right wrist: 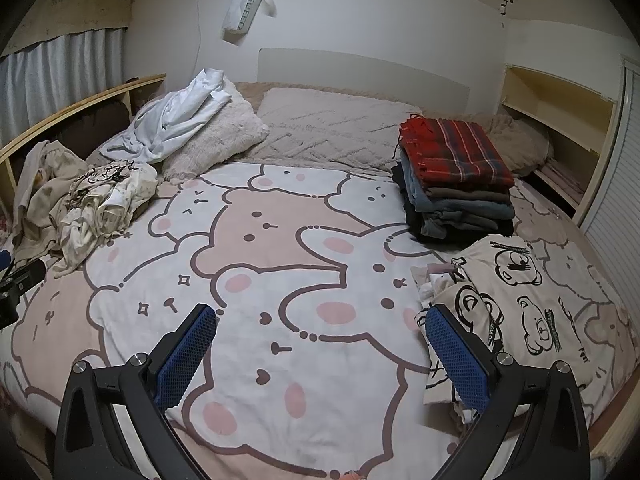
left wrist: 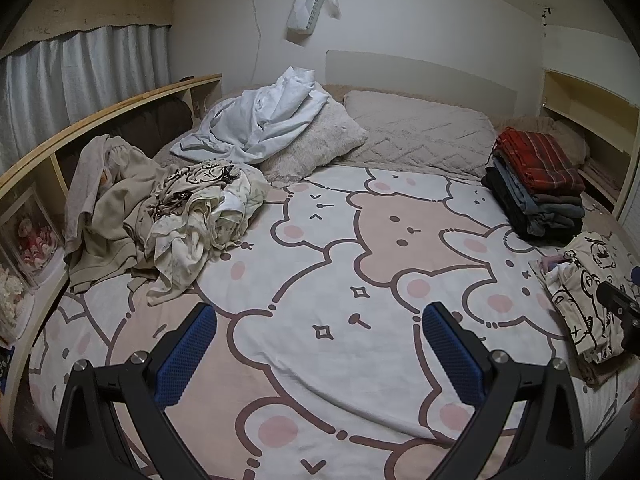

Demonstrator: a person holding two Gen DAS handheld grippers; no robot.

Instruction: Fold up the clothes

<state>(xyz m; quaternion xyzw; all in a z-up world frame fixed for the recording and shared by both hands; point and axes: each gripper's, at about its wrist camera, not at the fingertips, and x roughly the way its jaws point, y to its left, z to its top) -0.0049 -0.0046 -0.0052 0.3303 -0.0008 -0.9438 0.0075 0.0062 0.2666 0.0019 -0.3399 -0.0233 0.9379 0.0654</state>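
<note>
Unfolded clothes pile (left wrist: 160, 216) far left on bed (left wrist: 320, 280); left gripper (left wrist: 320, 344), right gripper (right wrist: 320, 344) both released, empty

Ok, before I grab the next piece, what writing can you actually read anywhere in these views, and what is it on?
"SWEET": printed along the white bag hanging on the wall above the bed.
Small lettering on the cartoon-bear printed garment at the right of the bed: too small to read.
Faint marks on the beige curtain valance: too blurred to read.
Nothing else legible.
</note>
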